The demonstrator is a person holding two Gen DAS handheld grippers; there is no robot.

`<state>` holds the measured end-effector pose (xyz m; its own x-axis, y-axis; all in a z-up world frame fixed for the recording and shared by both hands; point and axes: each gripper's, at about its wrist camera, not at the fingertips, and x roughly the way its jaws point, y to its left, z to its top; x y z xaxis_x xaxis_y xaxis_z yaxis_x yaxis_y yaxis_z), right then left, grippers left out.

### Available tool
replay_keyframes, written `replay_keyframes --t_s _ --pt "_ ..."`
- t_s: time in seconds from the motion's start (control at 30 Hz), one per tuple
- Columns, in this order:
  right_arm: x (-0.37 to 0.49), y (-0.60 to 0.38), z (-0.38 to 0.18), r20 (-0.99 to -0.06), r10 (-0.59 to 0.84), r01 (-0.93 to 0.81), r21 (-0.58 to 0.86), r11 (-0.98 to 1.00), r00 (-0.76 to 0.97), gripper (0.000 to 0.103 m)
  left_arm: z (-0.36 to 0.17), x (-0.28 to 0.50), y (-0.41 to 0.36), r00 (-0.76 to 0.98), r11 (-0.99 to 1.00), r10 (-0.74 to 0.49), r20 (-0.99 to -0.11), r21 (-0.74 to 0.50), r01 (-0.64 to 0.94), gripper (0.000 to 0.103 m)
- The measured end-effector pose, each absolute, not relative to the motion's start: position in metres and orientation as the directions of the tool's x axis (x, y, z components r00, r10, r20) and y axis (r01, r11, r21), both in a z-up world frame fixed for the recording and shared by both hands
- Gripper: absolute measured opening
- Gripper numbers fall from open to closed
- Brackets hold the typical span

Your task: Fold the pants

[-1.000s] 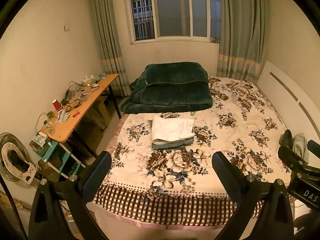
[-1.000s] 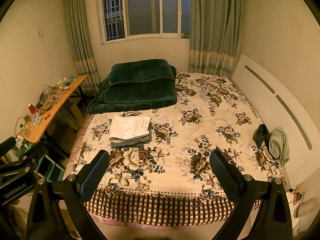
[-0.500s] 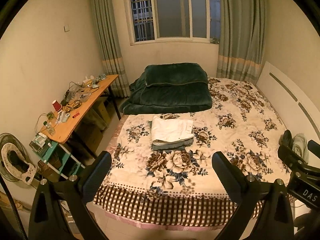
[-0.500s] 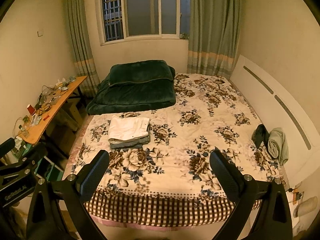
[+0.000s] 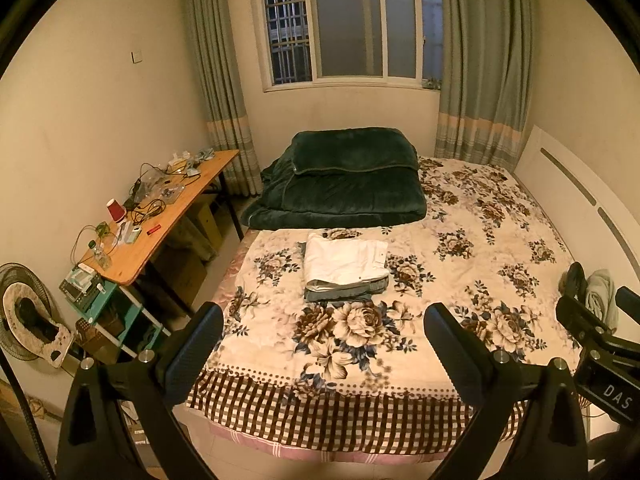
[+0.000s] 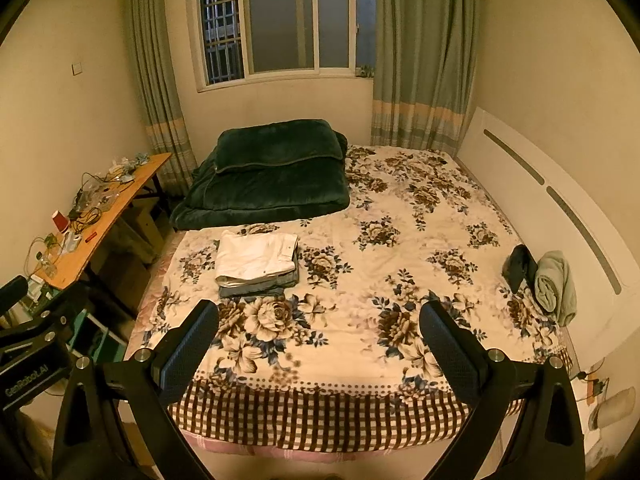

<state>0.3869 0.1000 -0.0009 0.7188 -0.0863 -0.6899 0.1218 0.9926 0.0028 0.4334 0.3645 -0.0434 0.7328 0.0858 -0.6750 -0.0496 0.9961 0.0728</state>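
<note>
A folded stack of pants (image 5: pixel 346 269) lies on the left half of the floral bed (image 5: pixel 460 280), white pair on top of a grey-blue pair; the same stack (image 6: pixel 258 266) shows in the right wrist view. My left gripper (image 5: pixel 323 320) hangs open above the foot of the bed, well short of the stack, nothing between its fingers. My right gripper (image 6: pixel 319 318) is also open and holds nothing, at the same distance, to the right of the stack. Each gripper's body shows at the edge of the other's view.
A folded dark green quilt (image 5: pixel 340 178) lies at the far left of the bed. Rolled grey-green cloth (image 6: pixel 554 284) and a dark item (image 6: pixel 518 266) rest by the white headboard (image 6: pixel 560 208). A cluttered wooden desk (image 5: pixel 160 216) and a fan (image 5: pixel 24 316) stand left.
Both views have drifted back and up very slightly. The stack and both open grippers are otherwise unchanged.
</note>
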Motion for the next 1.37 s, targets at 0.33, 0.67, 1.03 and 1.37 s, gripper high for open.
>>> replay_keyframes --t_s 0.33,0.67,1.03,1.37 --pt "0.386 0.101 -0.002 -0.692 -0.084 0.122 0.006 0.993 0.717 0.102 -0.044 0.429 0.365 0.733 0.995 0.094 -0.674 0.077 -0.057 0.103" --pt "0.385 0.101 -0.002 -0.691 -0.084 0.124 0.008 0.992 0.718 0.102 -0.045 0.427 0.367 0.737 0.995 0.102 -0.668 0.080 -0.065 0.103" --pt "0.385 0.102 -0.003 -0.690 -0.087 0.125 0.004 0.992 0.719 0.102 -0.048 0.418 0.370 0.735 0.994 0.110 -0.669 0.078 -0.078 0.103" --pt "0.380 0.106 -0.004 -0.694 -0.083 0.123 0.008 0.992 0.715 0.102 -0.049 0.411 0.370 0.740 0.993 0.115 -0.663 0.079 -0.084 0.103"
